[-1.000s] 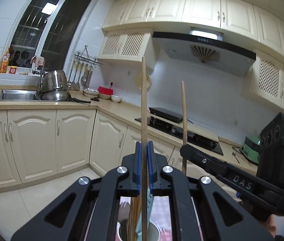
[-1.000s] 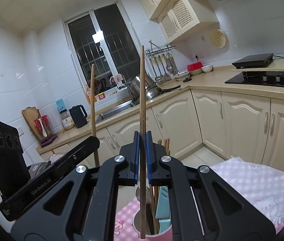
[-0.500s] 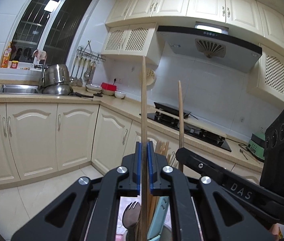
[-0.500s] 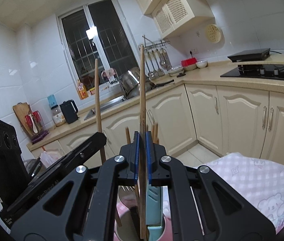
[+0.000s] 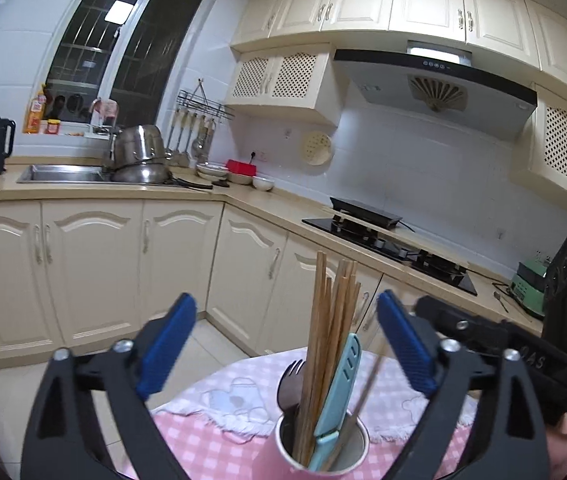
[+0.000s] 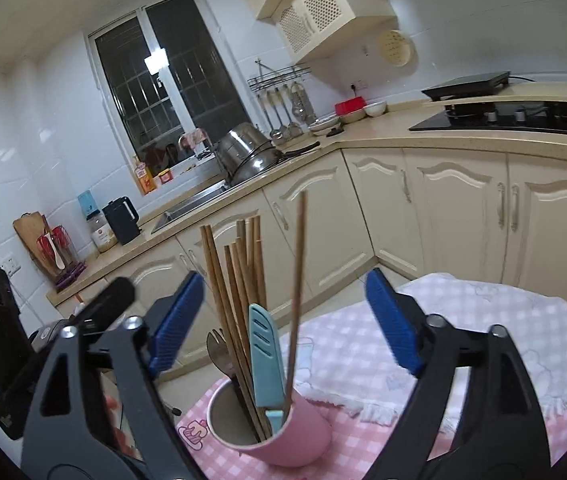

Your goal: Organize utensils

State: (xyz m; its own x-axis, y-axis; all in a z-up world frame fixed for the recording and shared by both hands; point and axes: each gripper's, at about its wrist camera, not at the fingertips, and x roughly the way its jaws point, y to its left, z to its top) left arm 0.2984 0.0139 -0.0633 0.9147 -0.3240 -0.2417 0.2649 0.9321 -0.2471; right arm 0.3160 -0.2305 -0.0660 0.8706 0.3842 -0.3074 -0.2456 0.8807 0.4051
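Note:
A pink cup [image 6: 303, 436] stands on a pink checked cloth [image 6: 483, 352]. It holds several wooden chopsticks [image 6: 239, 280], a light blue sheathed knife [image 6: 265, 356] and a fork [image 6: 217, 352]. One chopstick [image 6: 297, 280] leans apart from the bundle. The cup also shows in the left wrist view [image 5: 283, 456] with the chopsticks [image 5: 331, 320] and the knife [image 5: 341, 380]. My left gripper [image 5: 287, 344] is open above the cup, empty. My right gripper [image 6: 283, 320] is open above the cup, empty.
The clothed table ends near cream floor cabinets [image 5: 91, 272]. A counter runs behind with a sink [image 5: 63, 176], steel pots [image 5: 139, 156] and a black hob [image 5: 387, 244]. The other gripper's body [image 5: 523, 352] is close on the right.
Both grippers held a chopstick upright and lowered it toward the cup. Now both have opened and the chopsticks stand in the cup.

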